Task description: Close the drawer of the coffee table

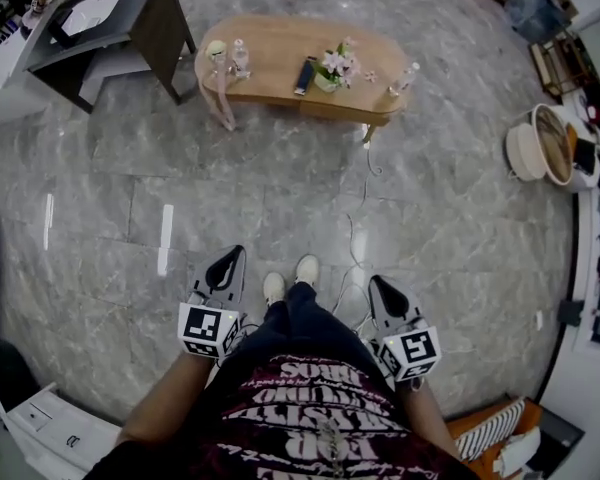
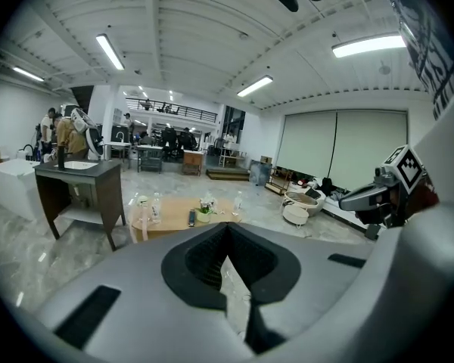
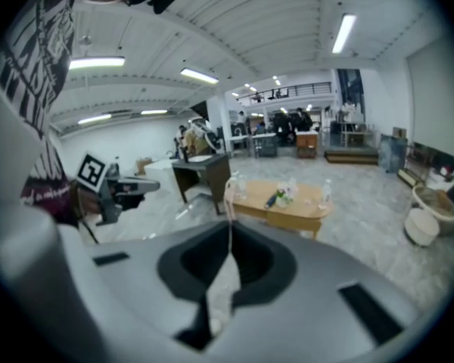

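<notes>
Two grippers sit low at the person's waist: left gripper (image 1: pixel 234 258) and right gripper (image 1: pixel 377 284). Each has grey jaws pressed together on nothing, the black ribbed pads meeting along a thin seam. Between them, white shoes (image 1: pixel 289 277) stand on the floor (image 1: pixel 180 168), polished grey marble-look tile that mirrors the ceiling lights. A thin cable (image 1: pixel 358 230) trails ahead toward the table (image 1: pixel 275 58), which is well apart from both grippers: an oblong top with rounded ends, in light tan matte wood. On it stand clear bottles (image 1: pixel 239 56), a dark remote (image 1: pixel 305 75) and potted flowers (image 1: pixel 334 66). The drawer cannot be made out from here. Judged step: approach. Good practice would be to walk round to the drawer front, use the closed jaws as a blunt pusher, and press squarely at mid-front so the drawer runs straight without shaking the bottles. Beyond, at left, stands a dark desk (image 1: pixel 150 8).
</notes>
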Tool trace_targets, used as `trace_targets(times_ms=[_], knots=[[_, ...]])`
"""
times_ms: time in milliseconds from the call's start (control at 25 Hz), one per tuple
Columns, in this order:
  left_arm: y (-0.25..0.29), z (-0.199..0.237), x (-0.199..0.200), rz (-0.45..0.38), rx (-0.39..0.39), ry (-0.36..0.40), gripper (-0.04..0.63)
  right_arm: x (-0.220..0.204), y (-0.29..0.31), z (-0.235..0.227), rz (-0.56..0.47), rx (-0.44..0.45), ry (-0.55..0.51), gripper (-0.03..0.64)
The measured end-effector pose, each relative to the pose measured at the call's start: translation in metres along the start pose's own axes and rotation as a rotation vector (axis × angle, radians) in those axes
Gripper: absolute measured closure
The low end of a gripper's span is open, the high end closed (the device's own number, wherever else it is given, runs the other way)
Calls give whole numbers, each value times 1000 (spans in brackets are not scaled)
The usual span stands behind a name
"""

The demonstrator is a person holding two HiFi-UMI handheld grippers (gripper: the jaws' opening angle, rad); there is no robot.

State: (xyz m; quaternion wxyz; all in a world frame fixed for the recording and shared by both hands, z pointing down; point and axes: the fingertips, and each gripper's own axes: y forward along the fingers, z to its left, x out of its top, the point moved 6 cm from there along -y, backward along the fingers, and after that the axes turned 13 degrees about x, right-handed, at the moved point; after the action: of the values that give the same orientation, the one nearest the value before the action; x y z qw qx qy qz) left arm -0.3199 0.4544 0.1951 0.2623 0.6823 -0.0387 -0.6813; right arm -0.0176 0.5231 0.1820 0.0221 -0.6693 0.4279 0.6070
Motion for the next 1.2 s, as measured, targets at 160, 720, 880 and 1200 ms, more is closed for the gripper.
trace_targets(times_ms=[160, 720, 880, 1200], knots=[[14, -12, 2, 11, -5, 5, 571, 4, -4, -7, -15, 15, -19, 581], [71, -52, 76, -86, 14, 112, 571, 47, -9, -96, -164, 23, -40, 581], [70, -57, 93, -134, 39, 162, 571, 60, -1, -115, -211, 51, -25, 581], [68, -46, 96, -120, 87, 160, 571, 75, 19, -126, -214, 86, -26, 581]])
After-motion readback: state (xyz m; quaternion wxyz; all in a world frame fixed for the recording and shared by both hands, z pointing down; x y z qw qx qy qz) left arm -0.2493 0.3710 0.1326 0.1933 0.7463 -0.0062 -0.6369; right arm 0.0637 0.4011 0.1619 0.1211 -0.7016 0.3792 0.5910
